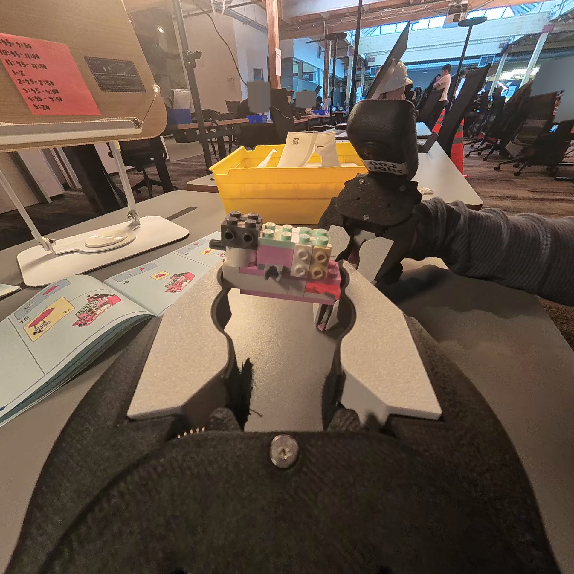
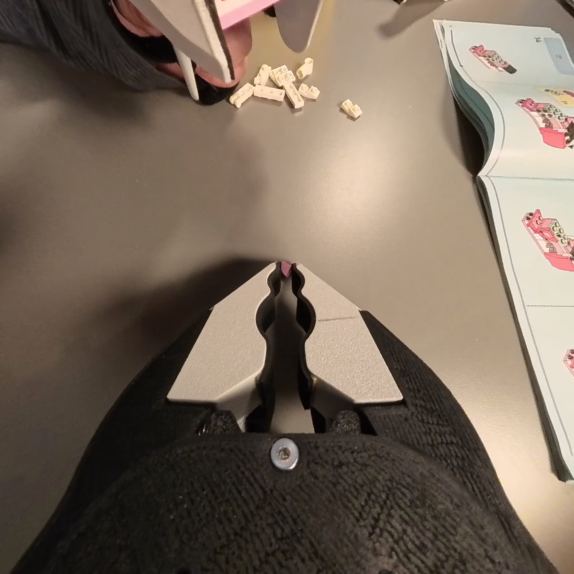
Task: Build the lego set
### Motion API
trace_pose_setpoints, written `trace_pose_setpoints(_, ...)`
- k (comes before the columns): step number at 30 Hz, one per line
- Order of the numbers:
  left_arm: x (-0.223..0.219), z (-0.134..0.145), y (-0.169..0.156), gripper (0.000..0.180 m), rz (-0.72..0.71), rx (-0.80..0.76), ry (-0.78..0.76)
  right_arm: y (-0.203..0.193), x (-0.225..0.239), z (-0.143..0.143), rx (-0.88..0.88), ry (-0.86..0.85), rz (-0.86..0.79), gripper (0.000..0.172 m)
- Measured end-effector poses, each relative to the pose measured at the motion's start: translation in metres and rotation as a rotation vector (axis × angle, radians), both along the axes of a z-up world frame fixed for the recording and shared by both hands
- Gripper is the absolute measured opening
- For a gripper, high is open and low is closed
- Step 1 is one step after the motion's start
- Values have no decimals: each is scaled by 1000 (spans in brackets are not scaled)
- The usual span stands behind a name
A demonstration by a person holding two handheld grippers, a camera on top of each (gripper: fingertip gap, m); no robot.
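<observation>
Two claws busy — left claw [image 1: 281, 279] clamped on part-built brick model [image 1: 279, 261]; right claw [image 2: 286, 267] pinched on small pink piece [image 2: 286, 269]; white bricks [image 2: 279, 85] left loose on table [image 2: 186, 186].

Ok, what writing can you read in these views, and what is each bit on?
I won't quote writing; these things bear it.
Red note on the board: handwritten lines, legible.
Dark plate beside it: too small to read.
White tag on the right gripper: printed, upside down.
Booklet: small print by the pictures.
White bag in the yellow bin: a mark, too small to read.
</observation>
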State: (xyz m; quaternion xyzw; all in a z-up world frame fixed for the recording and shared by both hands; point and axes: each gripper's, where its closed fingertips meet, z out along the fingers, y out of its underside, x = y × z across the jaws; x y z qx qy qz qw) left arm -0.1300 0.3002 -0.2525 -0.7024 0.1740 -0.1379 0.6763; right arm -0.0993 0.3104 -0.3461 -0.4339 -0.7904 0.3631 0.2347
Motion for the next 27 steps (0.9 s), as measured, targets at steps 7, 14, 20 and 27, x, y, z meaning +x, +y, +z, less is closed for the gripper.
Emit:
trace_pose_setpoints(7,1,0,-1,68,-2,-2,0,3,-3,20,-1,111,-5,5)
trace_pose_setpoints(14,14,0,-6,68,-98,-11,-14,-6,-4,91,4,313,51,4)
trace_pose_setpoints(20,38,2,-22,68,-299,-48,-70,-44,-2,140,59,384,258,4)
trace_pose_setpoints(27,56,5,-37,68,-455,-89,-121,-77,0,143,152,326,431,4)
